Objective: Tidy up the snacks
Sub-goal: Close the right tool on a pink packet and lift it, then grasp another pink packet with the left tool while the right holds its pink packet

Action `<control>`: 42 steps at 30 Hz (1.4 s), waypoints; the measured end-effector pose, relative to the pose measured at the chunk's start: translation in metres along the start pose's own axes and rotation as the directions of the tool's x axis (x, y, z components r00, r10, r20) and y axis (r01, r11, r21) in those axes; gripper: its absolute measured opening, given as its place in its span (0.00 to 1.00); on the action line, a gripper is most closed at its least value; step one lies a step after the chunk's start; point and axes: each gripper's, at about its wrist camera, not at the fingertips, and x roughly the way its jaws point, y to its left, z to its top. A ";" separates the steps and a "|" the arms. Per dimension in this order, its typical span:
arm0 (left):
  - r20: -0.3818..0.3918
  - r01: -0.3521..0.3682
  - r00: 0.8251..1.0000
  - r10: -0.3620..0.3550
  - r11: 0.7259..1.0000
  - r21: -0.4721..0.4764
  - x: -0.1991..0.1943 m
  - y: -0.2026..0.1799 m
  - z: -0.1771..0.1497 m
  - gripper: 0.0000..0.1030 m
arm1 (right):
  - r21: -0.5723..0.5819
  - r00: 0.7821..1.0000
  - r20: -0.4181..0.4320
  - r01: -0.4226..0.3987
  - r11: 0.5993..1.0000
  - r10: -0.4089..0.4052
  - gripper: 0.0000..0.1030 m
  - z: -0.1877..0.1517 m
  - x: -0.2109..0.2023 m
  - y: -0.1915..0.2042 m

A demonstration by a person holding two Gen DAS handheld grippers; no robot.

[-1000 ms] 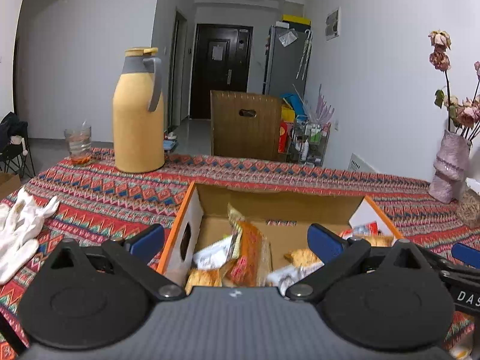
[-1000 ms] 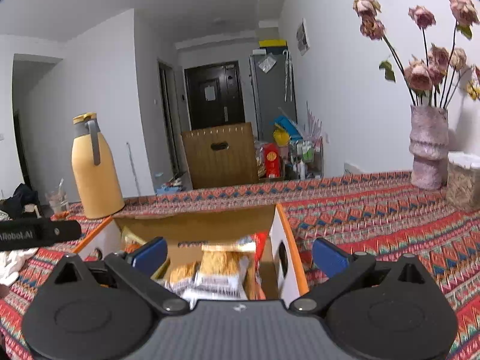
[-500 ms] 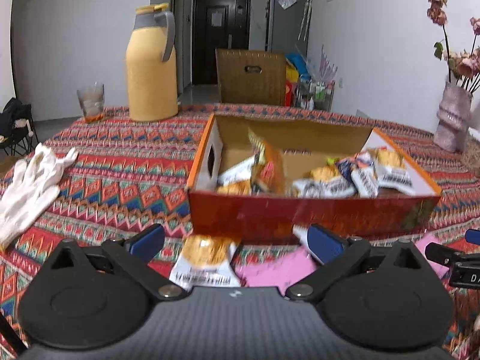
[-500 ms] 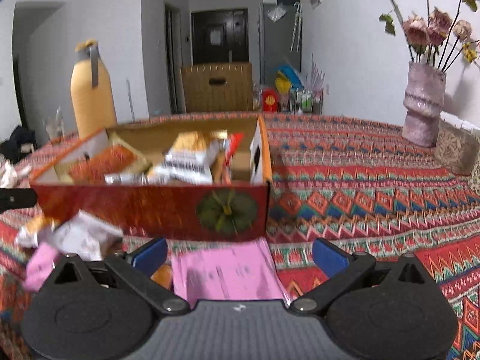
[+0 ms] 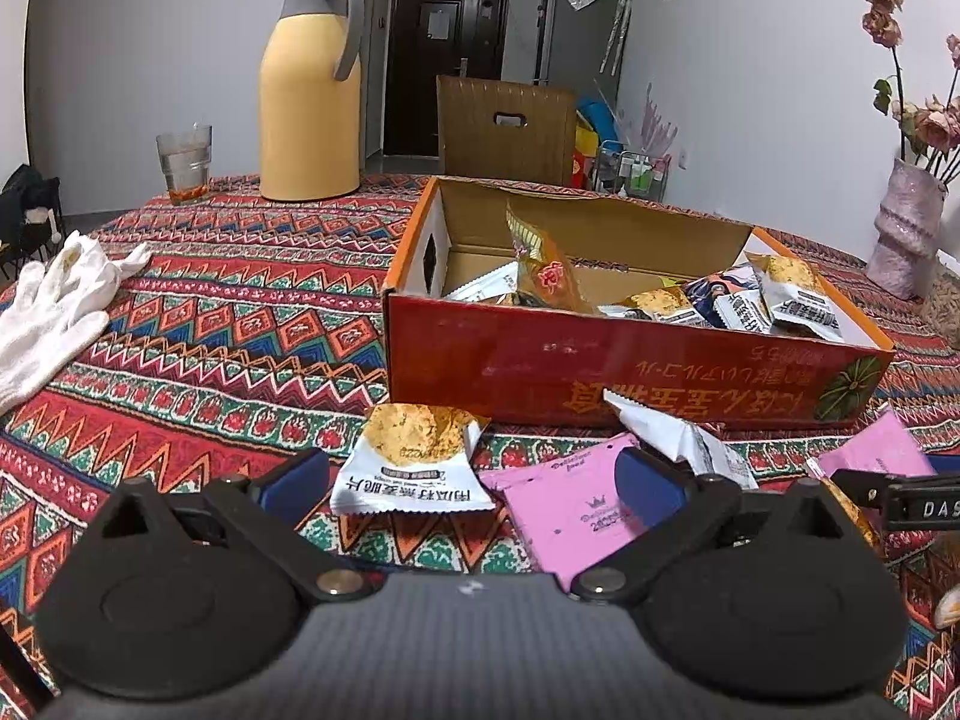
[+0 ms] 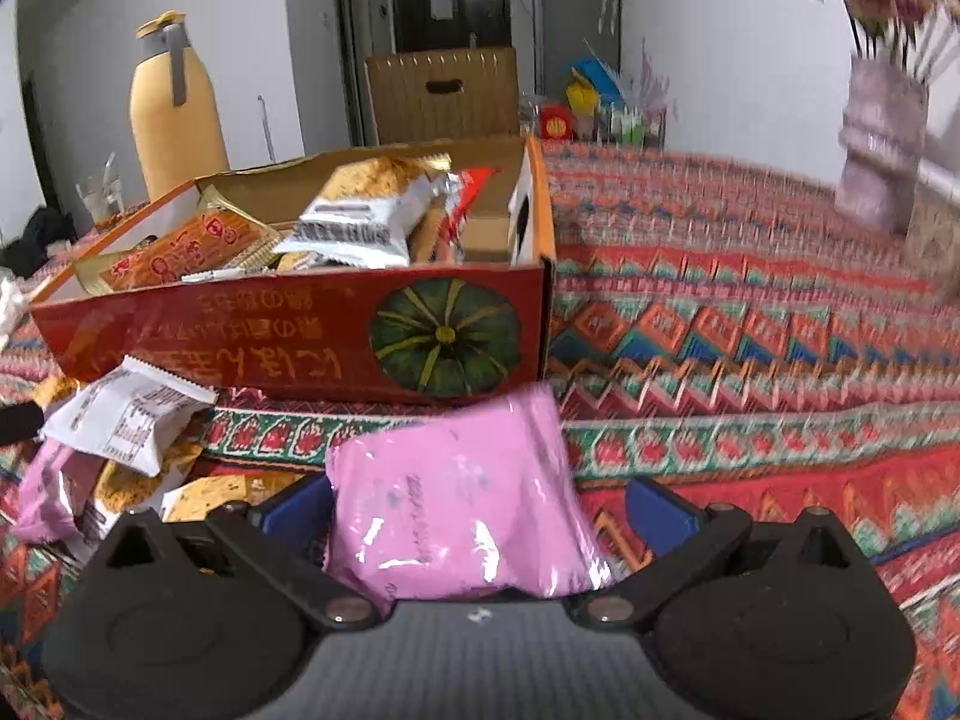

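A red cardboard box (image 5: 630, 360) holding several snack packets stands on the patterned tablecloth; it also shows in the right wrist view (image 6: 288, 330). In front of it lie loose packets: a white-and-gold one (image 5: 414, 462), a pink one (image 5: 576, 510) and a white one (image 5: 678, 438). My left gripper (image 5: 474, 483) is open low over the white-and-gold and pink packets. My right gripper (image 6: 480, 504) is open, with a pink packet (image 6: 456, 498) lying between its fingers. More loose packets (image 6: 126, 420) lie to its left.
A yellow thermos (image 5: 309, 90) and a glass (image 5: 185, 162) stand at the back left. White gloves (image 5: 54, 312) lie at the left. A vase of dried flowers (image 5: 906, 234) stands at the right. A brown chair back (image 5: 504, 129) is behind the table.
Both grippers have pulled back from over the box and dropped low in front of it. Loose packets on the cloth now lie between their open fingers.
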 end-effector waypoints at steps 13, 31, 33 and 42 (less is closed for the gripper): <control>-0.007 0.010 1.000 -0.010 1.000 -0.001 0.000 0.000 -0.001 1.00 | -0.066 1.000 0.016 -0.016 0.998 0.017 0.76 -0.005 -0.008 0.013; -0.145 0.022 0.989 -0.017 0.999 0.035 0.006 -0.035 0.005 1.00 | 0.078 0.968 0.251 0.011 0.997 -0.030 0.63 -0.045 -0.074 0.007; -0.161 0.022 0.987 -0.017 0.999 0.025 0.011 -0.038 0.005 1.00 | 0.091 0.967 0.253 0.009 0.996 -0.031 0.63 -0.049 -0.076 0.005; -0.190 0.039 0.981 -0.038 0.999 0.000 0.019 -0.048 0.002 0.70 | 0.111 0.969 0.247 -0.011 0.994 -0.017 0.63 -0.060 -0.077 0.002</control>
